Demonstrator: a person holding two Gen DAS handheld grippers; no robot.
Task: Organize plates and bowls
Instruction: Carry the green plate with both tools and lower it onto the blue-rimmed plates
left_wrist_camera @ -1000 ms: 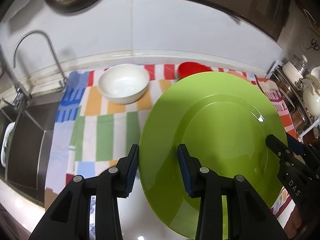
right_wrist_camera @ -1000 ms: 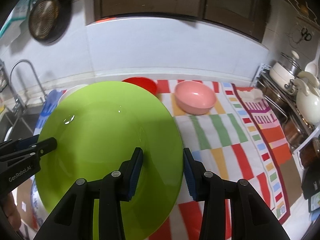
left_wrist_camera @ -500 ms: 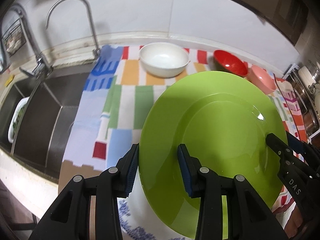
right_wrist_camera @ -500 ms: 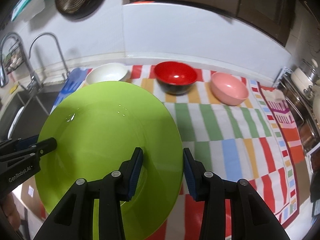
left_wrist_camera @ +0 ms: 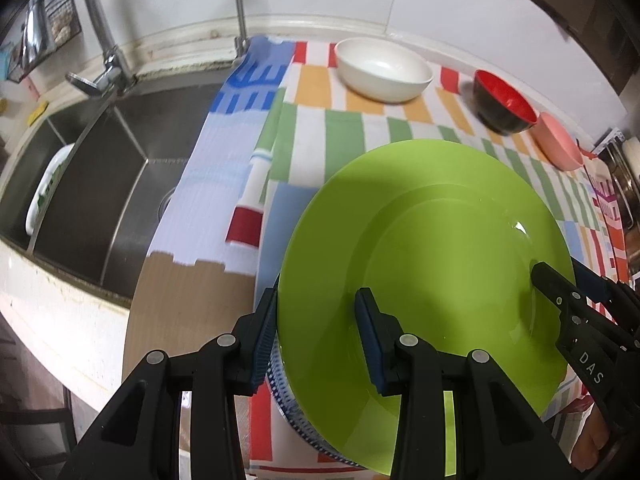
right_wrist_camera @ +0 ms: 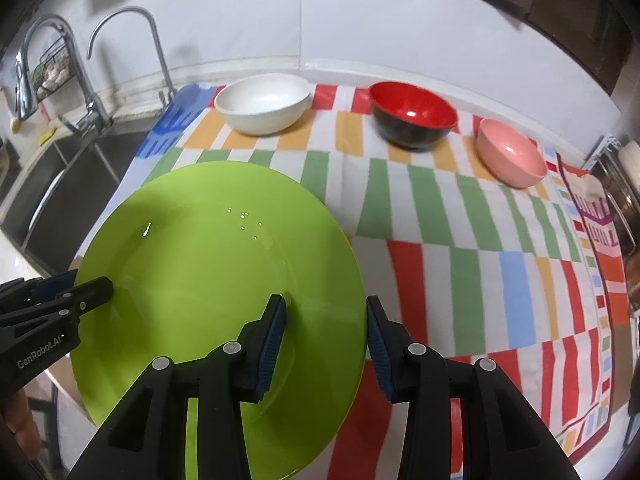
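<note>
A large green plate (left_wrist_camera: pixel 420 264) hangs over the striped cloth, carried between both grippers. My left gripper (left_wrist_camera: pixel 318 300) is shut on its left rim, one pad above the plate and one below. My right gripper (right_wrist_camera: pixel 325 308) is shut on the opposite rim. Each wrist view catches the other gripper's fingers (left_wrist_camera: pixel 548 276) (right_wrist_camera: pixel 92 288) at the plate's far side. Just under the green plate, the edge of a white plate with a blue pattern (left_wrist_camera: pixel 280 394) shows. A white bowl (right_wrist_camera: pixel 262 106), a red-and-black bowl (right_wrist_camera: pixel 412 118) and a pink bowl (right_wrist_camera: pixel 510 156) stand in a row at the back.
A steel sink (left_wrist_camera: pixel 100 184) with two taps (left_wrist_camera: pixel 240 4) lies left of the cloth, with a white dish (left_wrist_camera: pixel 44 188) in its far basin. The striped cloth (right_wrist_camera: pixel 480 260) covers the counter. A metal rack (right_wrist_camera: pixel 616 200) with kitchenware stands at the right edge.
Both grippers have carried the green plate leftwards towards the sink side and lower. The bowls have slid to the back right of the views, and the patterned plate now sits close beneath.
</note>
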